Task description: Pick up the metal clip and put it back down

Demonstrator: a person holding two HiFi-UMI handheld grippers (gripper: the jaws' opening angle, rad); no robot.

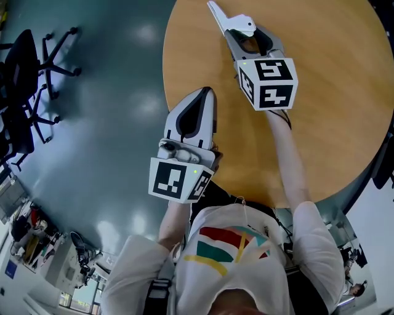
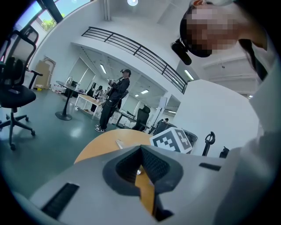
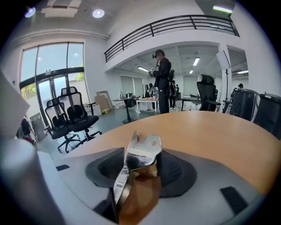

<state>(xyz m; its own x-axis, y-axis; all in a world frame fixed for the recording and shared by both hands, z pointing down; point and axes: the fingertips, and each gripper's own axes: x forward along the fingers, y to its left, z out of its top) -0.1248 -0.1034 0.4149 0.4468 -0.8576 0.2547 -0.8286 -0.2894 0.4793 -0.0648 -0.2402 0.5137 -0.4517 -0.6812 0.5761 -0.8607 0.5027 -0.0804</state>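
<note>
The metal clip (image 1: pixel 217 13) is a shiny silver spring clip that sticks out past the tip of my right gripper (image 1: pixel 234 29), over the far part of the round wooden table (image 1: pixel 332 123). In the right gripper view the clip (image 3: pixel 142 151) fills the gap between the two dark pads, and my right gripper (image 3: pixel 139 163) is shut on it. My left gripper (image 1: pixel 208 92) hovers at the table's near left edge, apart from the clip. Its jaws meet at the tip with nothing between them (image 2: pixel 141 151).
The table edge (image 1: pixel 167 67) drops to a grey-green floor on the left, where black office chairs (image 1: pixel 24 92) stand. A person (image 3: pixel 163 79) stands beyond the table among desks and more chairs (image 3: pixel 72 116). The right gripper's marker cube (image 2: pixel 172 139) shows in the left gripper view.
</note>
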